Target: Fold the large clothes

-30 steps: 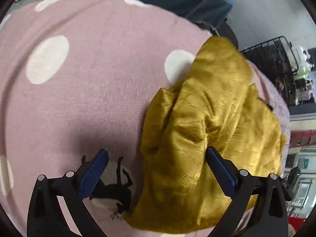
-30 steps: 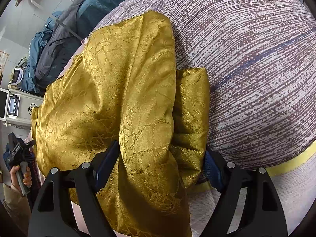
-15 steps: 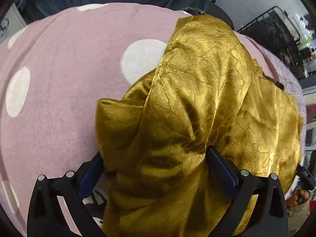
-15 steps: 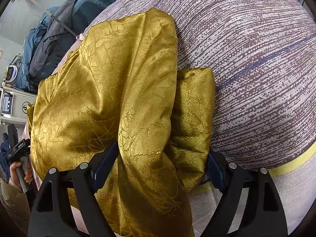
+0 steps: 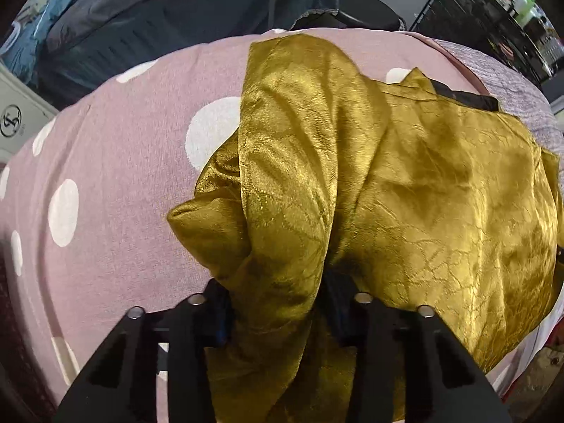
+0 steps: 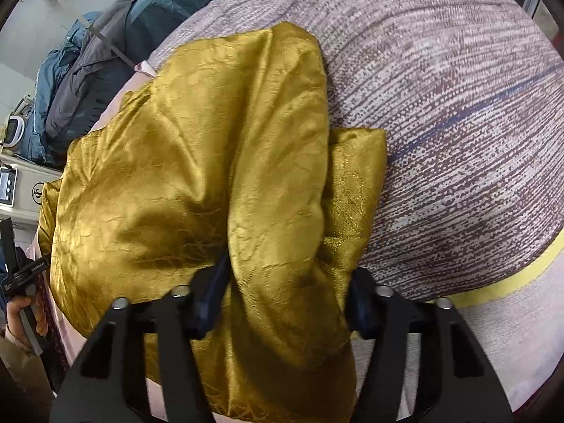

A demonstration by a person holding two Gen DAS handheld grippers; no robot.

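A shiny gold garment (image 5: 423, 183) lies bunched on a pink cover with white dots (image 5: 116, 183). My left gripper (image 5: 278, 303) points down at its near edge. Its jaws are closing, and a thick gathered fold of the gold cloth fills the gap, pinched between the blue pads. In the right wrist view the same garment (image 6: 176, 162) reaches onto a grey streaked cover (image 6: 458, 105). My right gripper (image 6: 285, 292) is closing too, with a raised fold squeezed between its pads. A black trim (image 5: 465, 97) shows at the garment's far edge.
Dark blue and grey coats (image 5: 158, 17) are piled beyond the far edge, also seen as coats (image 6: 105, 53) at upper left. A black wire rack (image 5: 493, 17) stands at the far right. A person's hand (image 6: 21, 313) grips the other tool at the left edge.
The left gripper slid from the pink cover onto the gold garment and narrowed its jaws around a fold. The right gripper crept forward slightly and its jaws closed in on the cloth.
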